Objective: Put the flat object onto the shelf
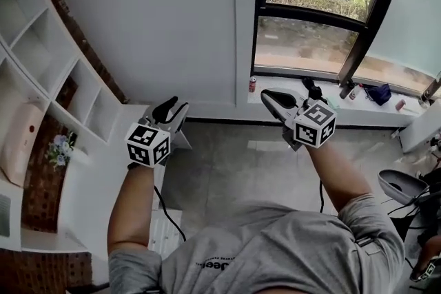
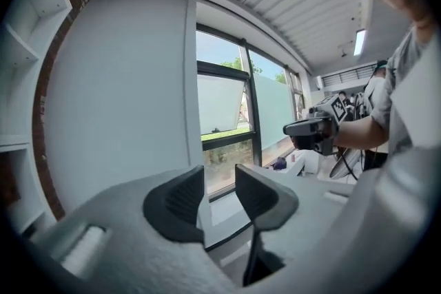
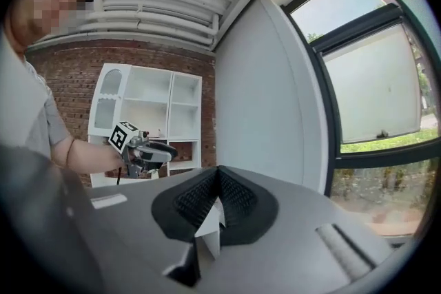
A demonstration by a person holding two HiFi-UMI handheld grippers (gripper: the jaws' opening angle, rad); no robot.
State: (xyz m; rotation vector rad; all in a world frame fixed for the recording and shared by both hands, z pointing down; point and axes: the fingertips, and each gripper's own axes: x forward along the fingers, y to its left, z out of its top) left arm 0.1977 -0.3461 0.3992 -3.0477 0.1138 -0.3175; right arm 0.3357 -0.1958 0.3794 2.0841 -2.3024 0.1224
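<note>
I hold both grippers in the air, facing a white wall and a window. My left gripper [image 1: 172,109] [image 2: 219,191] has its dark pads a narrow gap apart with nothing between them. My right gripper [image 1: 267,96] [image 3: 217,184] has its pads pressed together and holds nothing. Each gripper shows in the other's view: the right gripper [image 2: 311,131] and the left gripper [image 3: 153,152]. The white shelf [image 1: 49,58] [image 3: 155,103] stands to the left against a brick wall. A pale pink flat thing [image 1: 19,137] leans in one of its compartments.
A small bunch of flowers [image 1: 60,149] sits in the shelf beside the pink thing. On the window sill [image 1: 289,94] stand a red can [image 1: 252,84], small bottles and a blue thing [image 1: 378,93]. A grey chair [image 1: 402,185] is at the right.
</note>
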